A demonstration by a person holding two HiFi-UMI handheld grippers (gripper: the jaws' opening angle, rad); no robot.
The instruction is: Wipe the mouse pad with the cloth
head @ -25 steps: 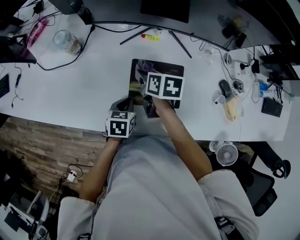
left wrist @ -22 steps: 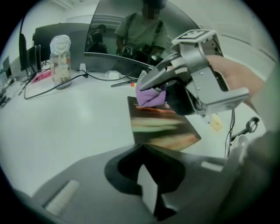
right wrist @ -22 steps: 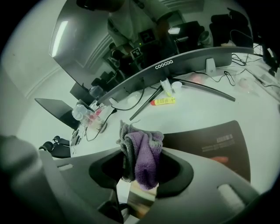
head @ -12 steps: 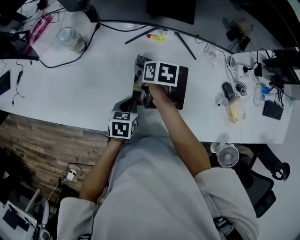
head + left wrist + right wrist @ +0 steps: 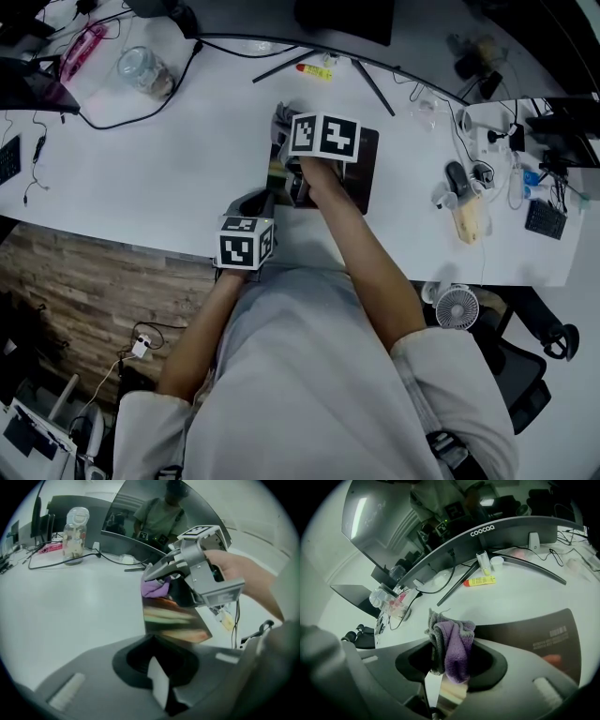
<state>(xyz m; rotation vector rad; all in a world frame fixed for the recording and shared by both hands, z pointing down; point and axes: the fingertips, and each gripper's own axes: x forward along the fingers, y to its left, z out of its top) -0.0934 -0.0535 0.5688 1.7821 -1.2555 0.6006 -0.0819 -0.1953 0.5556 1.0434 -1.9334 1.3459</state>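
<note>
The mouse pad [image 5: 362,178] lies flat on the white desk [image 5: 159,178], about midway along it and close to its near edge. The left gripper [image 5: 260,202] reaches in from that near edge. Seen in its own view, its jaws are drawn together on the pad's near left corner, most likely to pin the pad so that it cannot slide under the rubbing. The right gripper [image 5: 286,127] is held by a hand [image 5: 323,187] over the pad with its tips toward the desk's far edge. Its jaws are clamped on the cloth [image 5: 454,641], a purple and grey wad bunched between them so that a thick fold sticks out past the tips. That fold sits at the pad's far left corner, and in the left gripper view it seems to touch the surface there. Wiping looks to be under way at that end of the pad, with the dark stretch toward the desk's right edge open for the next stroke. A glass jar [image 5: 141,75] stands well apart near the desk's far left corner, and a yellow tube [image 5: 314,72] lies by the curved monitor [image 5: 487,531].
</note>
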